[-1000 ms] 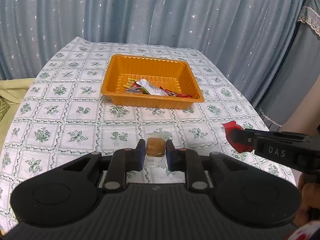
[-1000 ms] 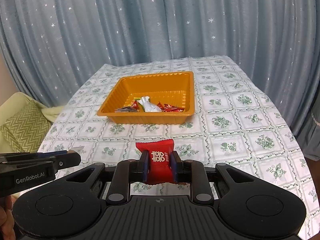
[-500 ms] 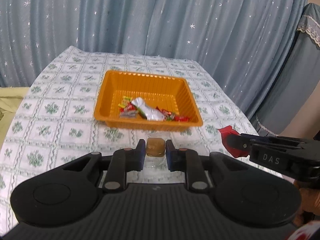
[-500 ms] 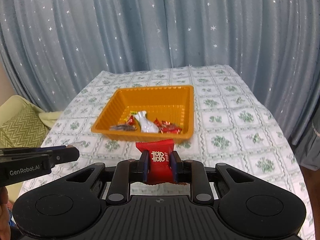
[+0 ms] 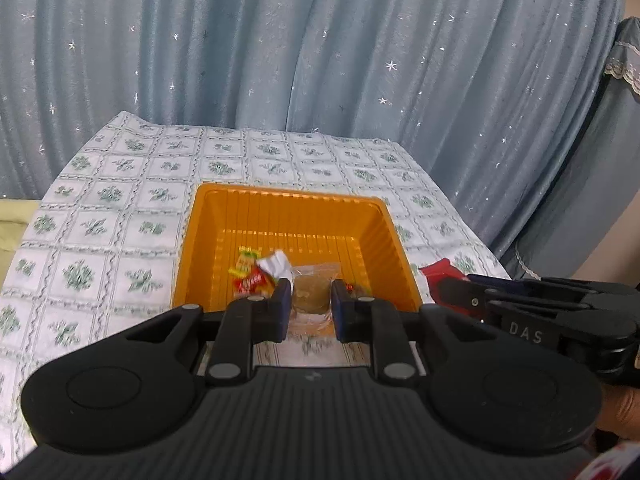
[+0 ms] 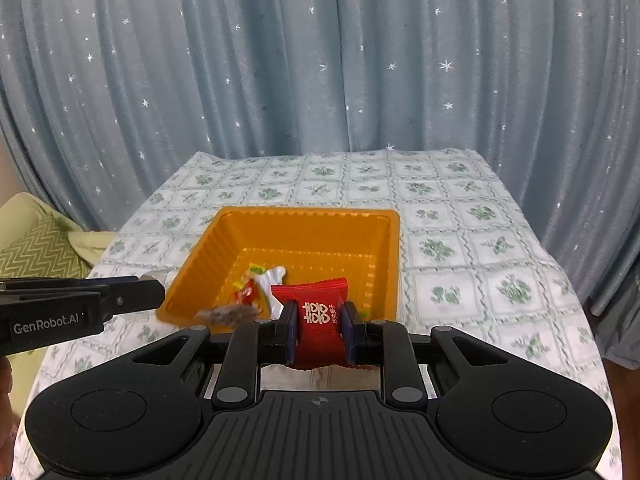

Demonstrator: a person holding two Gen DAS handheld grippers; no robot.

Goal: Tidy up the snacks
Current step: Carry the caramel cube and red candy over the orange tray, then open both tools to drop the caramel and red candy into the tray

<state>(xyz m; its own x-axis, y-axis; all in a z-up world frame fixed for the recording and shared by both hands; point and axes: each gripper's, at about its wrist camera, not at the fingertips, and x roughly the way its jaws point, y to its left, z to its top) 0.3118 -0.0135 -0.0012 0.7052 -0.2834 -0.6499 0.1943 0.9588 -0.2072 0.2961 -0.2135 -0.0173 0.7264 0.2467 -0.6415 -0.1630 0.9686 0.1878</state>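
My left gripper [image 5: 311, 304] is shut on a brown snack in a clear wrapper [image 5: 310, 298], held over the near edge of the orange tray [image 5: 288, 204]. My right gripper [image 6: 320, 326] is shut on a red snack packet [image 6: 318, 312] with white characters, also at the near rim of the orange tray [image 6: 308, 220]. Several small wrapped snacks [image 5: 256, 272] lie on the tray floor, among them a white wrapper [image 6: 272, 278]. In the left wrist view the right gripper [image 5: 448, 292] shows at the right with its red packet [image 5: 438, 270]; in the right wrist view the left gripper [image 6: 150, 294] shows at the left.
The table carries a white cloth with green flower squares [image 6: 460, 248]. Blue star-print curtains [image 5: 320, 60] hang close behind it. A pale green cushion with a zigzag pattern [image 6: 36, 244] lies off the table's left side. A person's hand [image 5: 620, 412] holds the right gripper.
Both grippers have moved forward toward the tray with their snacks still held; the tray now sits right in front of the fingertips.
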